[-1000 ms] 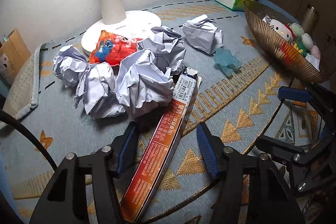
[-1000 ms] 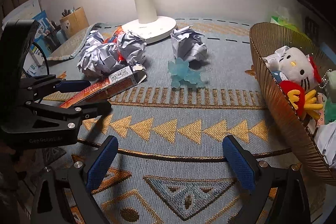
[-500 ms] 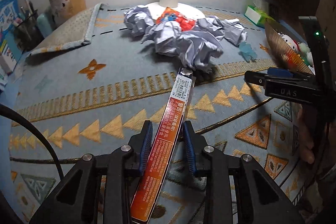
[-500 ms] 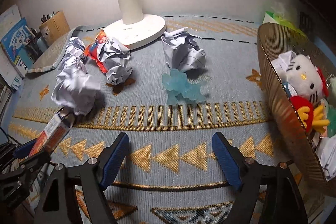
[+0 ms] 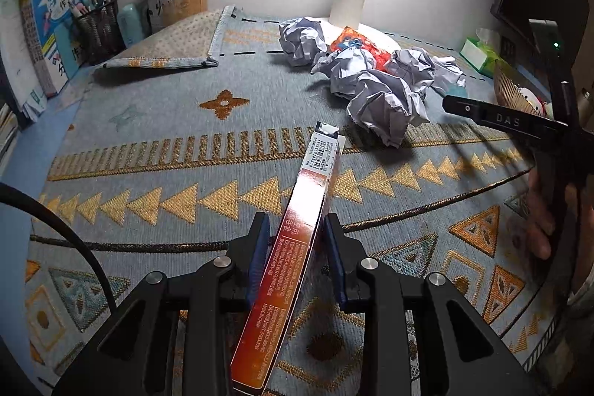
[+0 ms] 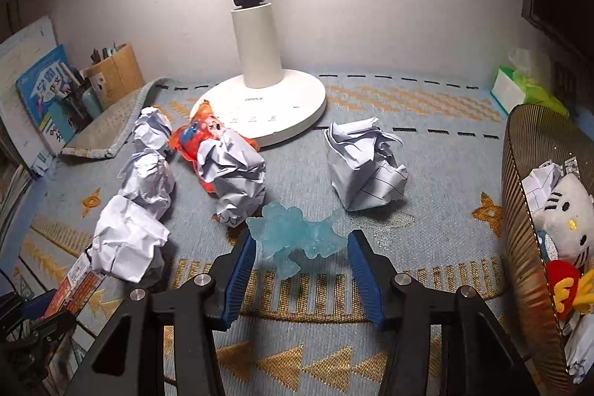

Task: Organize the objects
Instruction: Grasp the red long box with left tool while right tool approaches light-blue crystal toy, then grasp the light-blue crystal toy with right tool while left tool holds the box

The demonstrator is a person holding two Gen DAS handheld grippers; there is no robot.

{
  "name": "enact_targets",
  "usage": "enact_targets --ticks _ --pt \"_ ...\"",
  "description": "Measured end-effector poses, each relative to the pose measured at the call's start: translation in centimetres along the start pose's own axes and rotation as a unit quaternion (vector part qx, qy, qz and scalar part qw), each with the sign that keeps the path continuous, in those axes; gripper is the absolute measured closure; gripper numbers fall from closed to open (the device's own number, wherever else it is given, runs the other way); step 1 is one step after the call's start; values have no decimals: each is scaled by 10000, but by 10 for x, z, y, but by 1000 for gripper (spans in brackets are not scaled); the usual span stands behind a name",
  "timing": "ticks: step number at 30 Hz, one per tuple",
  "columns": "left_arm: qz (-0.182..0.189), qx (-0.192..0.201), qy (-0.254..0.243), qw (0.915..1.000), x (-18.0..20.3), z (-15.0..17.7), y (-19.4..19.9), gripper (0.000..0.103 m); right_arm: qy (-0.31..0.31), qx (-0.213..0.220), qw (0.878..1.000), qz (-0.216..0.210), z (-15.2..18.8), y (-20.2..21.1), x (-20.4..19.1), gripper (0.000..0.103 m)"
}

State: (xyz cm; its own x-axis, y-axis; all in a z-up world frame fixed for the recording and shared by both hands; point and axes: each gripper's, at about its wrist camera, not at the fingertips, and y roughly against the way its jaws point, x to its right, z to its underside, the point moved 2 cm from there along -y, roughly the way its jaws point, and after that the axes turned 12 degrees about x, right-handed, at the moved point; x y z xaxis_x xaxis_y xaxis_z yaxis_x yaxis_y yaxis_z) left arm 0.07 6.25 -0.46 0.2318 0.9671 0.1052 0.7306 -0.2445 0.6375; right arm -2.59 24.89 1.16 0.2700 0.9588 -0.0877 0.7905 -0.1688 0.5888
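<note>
Now the left gripper (image 5: 293, 247) clamps a long orange carton (image 5: 297, 236), its far end raised over the patterned mat (image 5: 148, 143). Meanwhile the right gripper's (image 6: 301, 247) jaws are closing around a translucent blue toy (image 6: 293, 234) lying on the mat beside crumpled paper balls (image 6: 230, 169).

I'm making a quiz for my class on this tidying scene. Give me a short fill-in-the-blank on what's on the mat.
The left gripper is shut on a long ____ box.
The translucent toy between the right gripper's closing pads is ____ in colour.
The plush cat lies in the ____.

Missing words: orange; blue; basket
</note>
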Motion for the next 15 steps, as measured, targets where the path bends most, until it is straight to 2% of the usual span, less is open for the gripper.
enact_targets --ticks 3,6,10,12,14,15 --pt "-53 -29 40 10000 2 4 5 76 -33 -211 9987 -469 19 29 -3 53" --pt "-130 -33 -5 9999 6 10 11 76 162 -461 9959 -764 48 61 -5 52" --pt "-235 -15 -5 9997 8 14 15 75 445 -692 9936 -772 76 80 -4 52" --pt "-298 -24 -39 9995 10 15 15 74 537 -648 9934 -778 81 81 -1 52" --pt "-335 -99 -259 9991 18 16 16 65 567 -669 9929 -807 83 82 0 50" --pt "-376 -106 -366 9986 21 17 16 65 541 -686 9923 -874 84 83 0 48"
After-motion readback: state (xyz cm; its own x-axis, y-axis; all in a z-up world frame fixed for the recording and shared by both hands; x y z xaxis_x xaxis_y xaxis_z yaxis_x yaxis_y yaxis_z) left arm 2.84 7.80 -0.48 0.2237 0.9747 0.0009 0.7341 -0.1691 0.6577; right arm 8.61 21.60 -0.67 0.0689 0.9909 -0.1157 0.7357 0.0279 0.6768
